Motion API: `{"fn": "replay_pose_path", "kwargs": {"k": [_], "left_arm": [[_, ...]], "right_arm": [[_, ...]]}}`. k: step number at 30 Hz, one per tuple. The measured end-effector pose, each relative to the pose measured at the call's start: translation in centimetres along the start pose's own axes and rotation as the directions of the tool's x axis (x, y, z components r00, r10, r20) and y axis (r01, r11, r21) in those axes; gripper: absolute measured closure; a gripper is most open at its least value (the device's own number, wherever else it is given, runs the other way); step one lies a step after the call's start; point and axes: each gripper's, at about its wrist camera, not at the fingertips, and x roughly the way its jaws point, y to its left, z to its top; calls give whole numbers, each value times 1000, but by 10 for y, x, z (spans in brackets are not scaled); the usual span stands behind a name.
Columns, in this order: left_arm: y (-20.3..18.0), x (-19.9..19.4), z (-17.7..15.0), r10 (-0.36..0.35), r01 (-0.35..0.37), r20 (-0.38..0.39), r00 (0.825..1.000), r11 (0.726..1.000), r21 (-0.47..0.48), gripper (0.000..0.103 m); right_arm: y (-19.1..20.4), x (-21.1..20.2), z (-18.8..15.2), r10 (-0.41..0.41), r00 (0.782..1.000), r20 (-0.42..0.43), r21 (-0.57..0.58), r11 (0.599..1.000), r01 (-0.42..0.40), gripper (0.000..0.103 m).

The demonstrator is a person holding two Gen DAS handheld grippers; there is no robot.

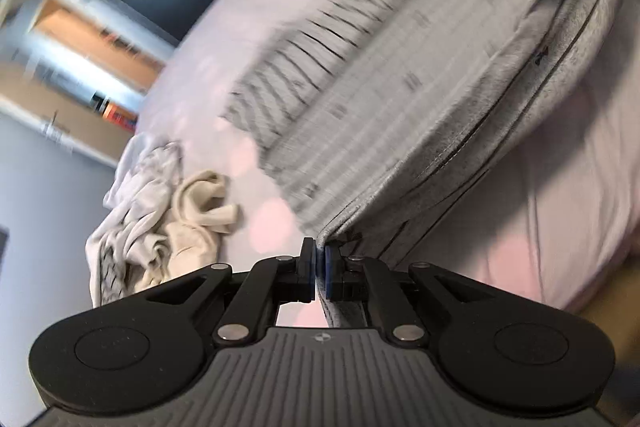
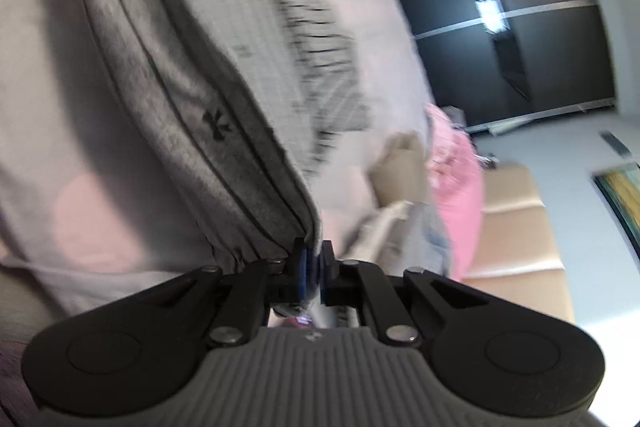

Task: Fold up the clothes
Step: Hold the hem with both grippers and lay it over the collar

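Note:
A grey striped garment (image 1: 400,99) with a darker grey waistband hangs stretched above the pale pink bed sheet (image 1: 208,83). My left gripper (image 1: 320,259) is shut on one corner of its waistband edge. In the right wrist view the same grey garment (image 2: 208,99) runs up and away from my right gripper (image 2: 314,259), which is shut on the other corner of the waistband. A small dark logo (image 2: 216,125) shows on the band. Both views are motion-blurred.
A heap of unfolded cream and white clothes (image 1: 160,211) lies on the bed to the left. A pink garment (image 2: 456,179) and beige clothes (image 2: 400,167) lie at the bed's right edge. A dark wardrobe (image 2: 512,27) and a tan bench (image 2: 520,227) stand beyond.

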Motion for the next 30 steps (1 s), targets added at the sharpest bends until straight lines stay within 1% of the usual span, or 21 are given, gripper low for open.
{"fn": "replay_pose_path", "kwargs": {"k": [1,4,6,8,10,14,16,20,24,26,30], "left_arm": [[10,-10,2,-3,4,18,1000,999,-44,101],[37,-32,11,15,-4,86,996,992,-126,101],[49,-43,22,21,-2,118,993,987,-160,101],[59,-53,34,25,2,149,988,984,-179,101],[66,-61,48,48,-19,181,982,987,-162,101],[82,-59,74,59,-23,212,976,986,-165,101],[89,-54,86,55,-16,213,976,984,-178,101],[100,-39,103,75,-32,211,975,979,-202,101],[116,-20,119,80,-27,208,975,969,-246,101],[123,-5,128,90,-35,201,975,964,-263,101],[133,34,151,94,-45,171,981,961,-271,101]], "right_arm": [[-12,-5,-2,-6,1000,7,20,1000,6,97],[-39,-21,-8,-34,999,36,64,997,32,97],[-54,-27,-7,-61,996,59,75,996,57,98],[-69,-31,-3,-70,994,81,85,994,63,98],[-84,-35,1,-63,992,108,83,995,54,98],[-118,-28,12,-18,990,142,82,997,7,98],[-130,-24,20,-6,990,142,102,995,-9,97],[-149,-16,37,2,991,136,154,988,-23,97],[-165,12,52,-10,991,131,189,982,-15,97],[-171,26,59,-18,992,123,207,978,-8,97],[-180,66,78,-12,995,102,245,969,-13,97]]}}
